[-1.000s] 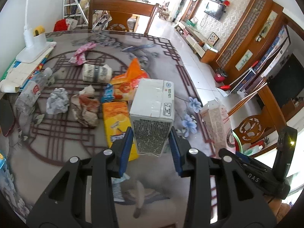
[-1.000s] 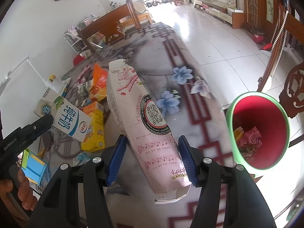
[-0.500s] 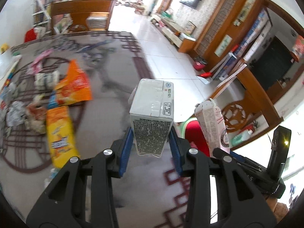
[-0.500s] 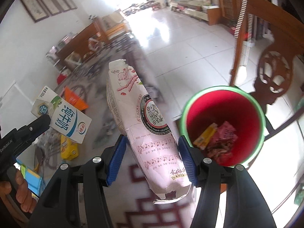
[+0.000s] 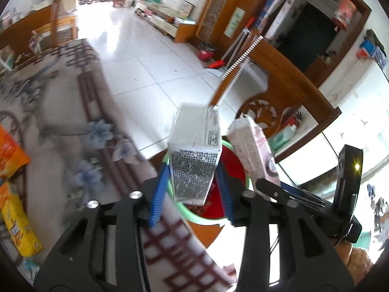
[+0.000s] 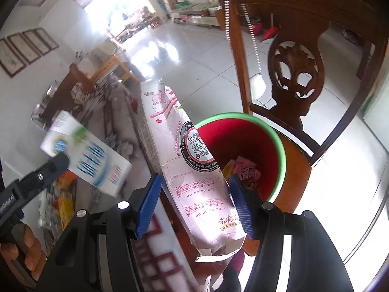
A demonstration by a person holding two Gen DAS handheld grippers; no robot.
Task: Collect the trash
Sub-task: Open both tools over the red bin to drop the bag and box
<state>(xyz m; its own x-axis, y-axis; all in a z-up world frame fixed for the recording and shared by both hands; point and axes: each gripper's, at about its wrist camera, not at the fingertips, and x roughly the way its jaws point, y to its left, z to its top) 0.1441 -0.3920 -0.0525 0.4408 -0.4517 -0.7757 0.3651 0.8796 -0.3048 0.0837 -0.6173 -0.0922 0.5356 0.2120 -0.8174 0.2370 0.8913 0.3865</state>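
The red bin with the green rim (image 6: 279, 146) already holds some wrappers (image 6: 245, 170), but more trash lies on the table (image 5: 73, 146) — an orange bag (image 5: 9, 153) and a yellow packet (image 5: 17, 219).

The right gripper (image 6: 194, 202) pinches the pink carton (image 6: 194, 170) beside the bin's mouth. The left gripper (image 5: 192, 194) is opening — the white carton (image 5: 194, 155) sits loose between its jaws, above the bin.

Blk grippers (image 5: 192, 193), blue ribbed pads (image 6: 147, 205)
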